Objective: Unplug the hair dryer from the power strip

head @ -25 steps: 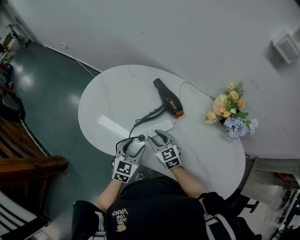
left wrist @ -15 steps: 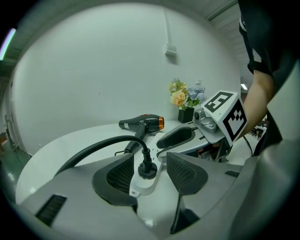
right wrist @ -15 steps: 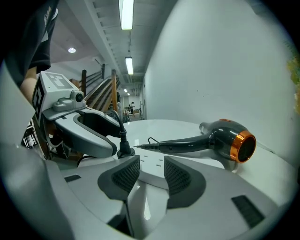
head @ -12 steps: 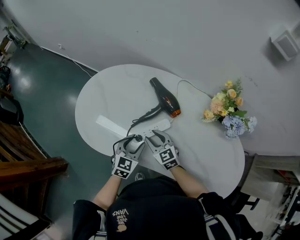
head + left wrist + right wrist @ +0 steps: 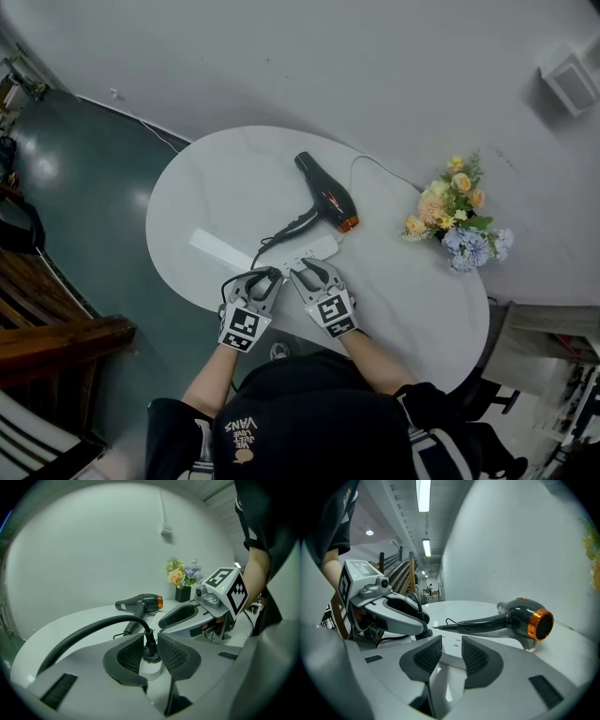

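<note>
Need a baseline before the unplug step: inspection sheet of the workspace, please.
Surface: white oval table, nothing spilled.
Job's things: hair dryer lying on its side; its plug seated in the power strip.
Clutter: flat white bar; flowers in a dark vase.
Grippers: left gripper jaws have just been closing, pads now against the plug; right gripper jaws have just been closing, apart, astride the power strip's end.
Cables: black cord arches from the plug toward the dryer; white lead runs off the table's far edge.
Surroundings: grey wall, dark floor, wooden furniture at left.
</note>
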Tool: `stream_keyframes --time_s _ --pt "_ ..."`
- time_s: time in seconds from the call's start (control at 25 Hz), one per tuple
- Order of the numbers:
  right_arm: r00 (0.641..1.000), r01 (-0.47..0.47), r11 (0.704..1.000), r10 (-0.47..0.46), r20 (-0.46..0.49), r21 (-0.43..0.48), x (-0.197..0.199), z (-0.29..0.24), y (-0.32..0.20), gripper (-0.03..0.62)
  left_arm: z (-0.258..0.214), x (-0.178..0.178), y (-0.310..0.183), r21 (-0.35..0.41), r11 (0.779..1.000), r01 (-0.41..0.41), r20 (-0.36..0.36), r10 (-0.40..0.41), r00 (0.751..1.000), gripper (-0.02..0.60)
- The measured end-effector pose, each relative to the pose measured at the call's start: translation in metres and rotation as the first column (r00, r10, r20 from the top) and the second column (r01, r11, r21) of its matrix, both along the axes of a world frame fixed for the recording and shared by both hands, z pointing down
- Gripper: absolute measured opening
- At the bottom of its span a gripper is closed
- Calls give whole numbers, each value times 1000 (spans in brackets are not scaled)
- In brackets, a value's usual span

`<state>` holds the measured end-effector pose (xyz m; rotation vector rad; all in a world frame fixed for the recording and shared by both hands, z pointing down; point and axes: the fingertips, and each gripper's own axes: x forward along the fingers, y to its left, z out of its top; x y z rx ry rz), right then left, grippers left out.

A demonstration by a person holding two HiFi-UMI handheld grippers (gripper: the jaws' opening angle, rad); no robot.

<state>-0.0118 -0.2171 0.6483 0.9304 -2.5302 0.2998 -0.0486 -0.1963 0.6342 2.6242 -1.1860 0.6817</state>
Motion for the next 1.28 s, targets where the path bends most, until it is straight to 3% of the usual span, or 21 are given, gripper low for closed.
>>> stream_keyframes --time_s 0.16,0.32,1.0,1.28 --pt "999 -31 999 31 8 -6 1 0 -2 143 0 0 1 1 1000 -11 -2 11 1000 84" --pt "998 -59 998 59 4 -6 5 1 -5 97 0 2 2 -1 1000 -21 -5 21 1000 75" --pt "998 -58 998 58 -8 34 5 1 -5 97 0 3 3 -26 999 -34 -4 34 999 66" --pt "997 -71 997 72 -8 23 5 1 -6 97 -17 -3 -3 -3 1000 -1 -73 1 997 64"
